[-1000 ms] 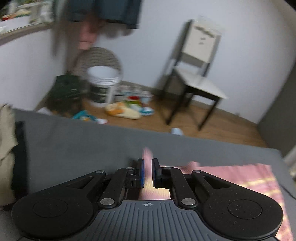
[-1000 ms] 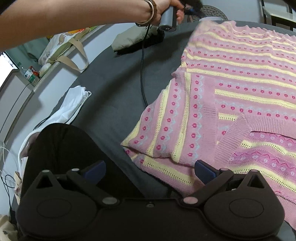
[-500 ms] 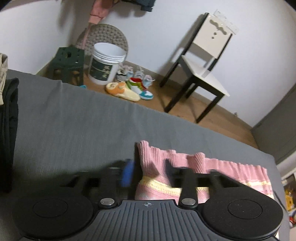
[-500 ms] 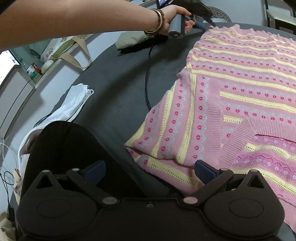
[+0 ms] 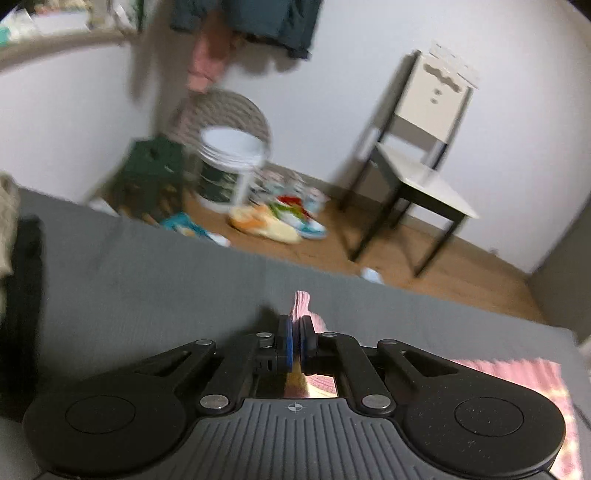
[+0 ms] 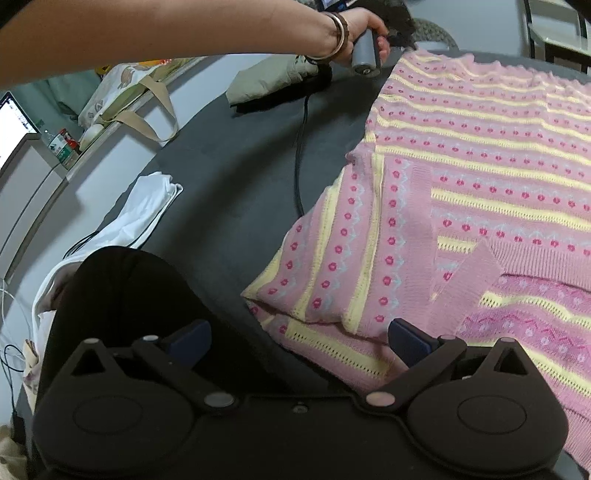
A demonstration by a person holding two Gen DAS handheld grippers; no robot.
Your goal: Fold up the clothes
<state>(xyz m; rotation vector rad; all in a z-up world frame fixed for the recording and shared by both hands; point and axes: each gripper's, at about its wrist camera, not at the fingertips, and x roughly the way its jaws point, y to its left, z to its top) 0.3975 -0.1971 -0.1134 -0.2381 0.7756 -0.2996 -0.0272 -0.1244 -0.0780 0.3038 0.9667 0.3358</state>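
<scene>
The left gripper (image 5: 294, 341) has its blue pads pressed together on a ribbed pink edge of the sweater (image 6: 480, 192), a small tuft poking up just past the fingertips at lower centre of the left view. The sweater lies spread over the grey bed (image 5: 166, 295), filling the right half of the right view, its near sleeve folded across the body. The right gripper (image 6: 299, 336) hangs with fingers wide apart at the bottom of the frame, holding nothing, its right finger just beside the sweater's near hem. Bare grey cover runs wide to the left of the knit, crossed by a black cable (image 6: 299, 155). At upper centre, the person's hand (image 6: 364, 29) grips the left tool's handle.
</scene>
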